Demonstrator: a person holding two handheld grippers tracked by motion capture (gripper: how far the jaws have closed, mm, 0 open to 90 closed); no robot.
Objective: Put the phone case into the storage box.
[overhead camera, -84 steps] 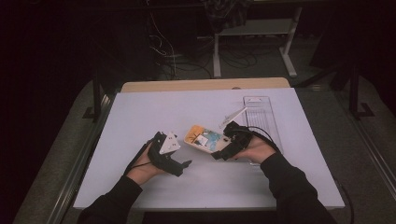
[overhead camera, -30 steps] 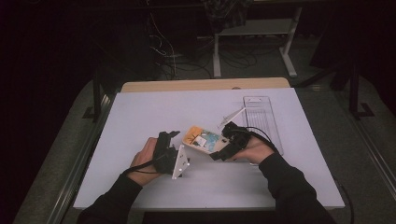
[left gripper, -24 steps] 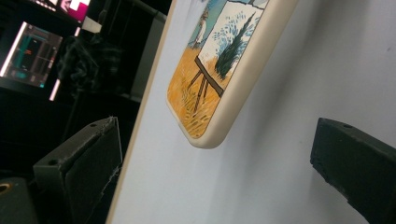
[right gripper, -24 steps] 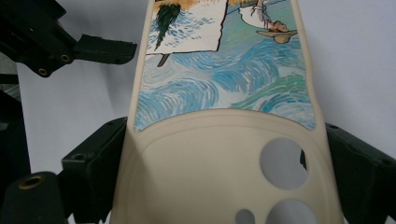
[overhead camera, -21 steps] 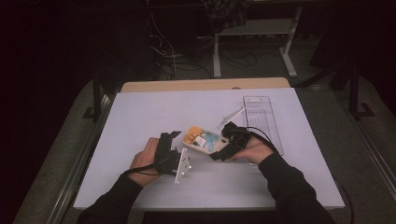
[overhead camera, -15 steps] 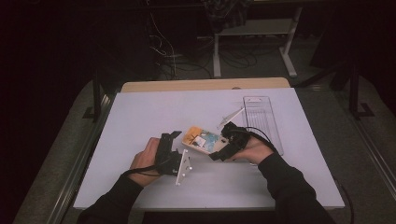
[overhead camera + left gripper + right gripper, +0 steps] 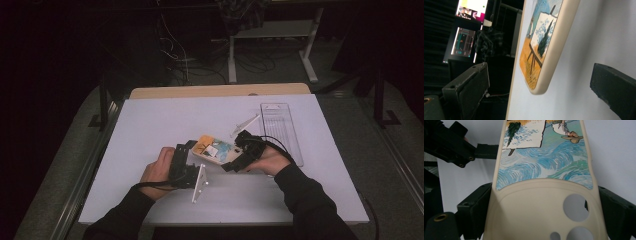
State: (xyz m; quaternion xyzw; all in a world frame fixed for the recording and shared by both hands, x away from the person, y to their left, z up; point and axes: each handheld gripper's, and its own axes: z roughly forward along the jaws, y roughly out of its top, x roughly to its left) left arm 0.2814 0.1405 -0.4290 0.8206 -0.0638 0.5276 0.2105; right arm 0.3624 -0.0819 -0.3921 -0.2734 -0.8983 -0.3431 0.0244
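A cream phone case with a painted blue and orange picture lies mid-table, between both hands. In the right gripper view the case runs away from the camera, its camera-hole end nearest. My right gripper is shut on that end, one jaw against each long side. It comes in from the case's right in the high view. My left gripper is rolled on its side at the orange end. Its jaws stand wide apart in the left gripper view, and my left gripper straddles the case's corner without touching.
A white board covers the table, with a wooden strip along its far edge. A clear plastic tray lies at the right. A white plastic strip rests just beyond the case. Dark floor with cables lies behind.
My left gripper has rolled onto its side and moved right, from beside the case to around its orange end. My right gripper has kept its hold on the case.
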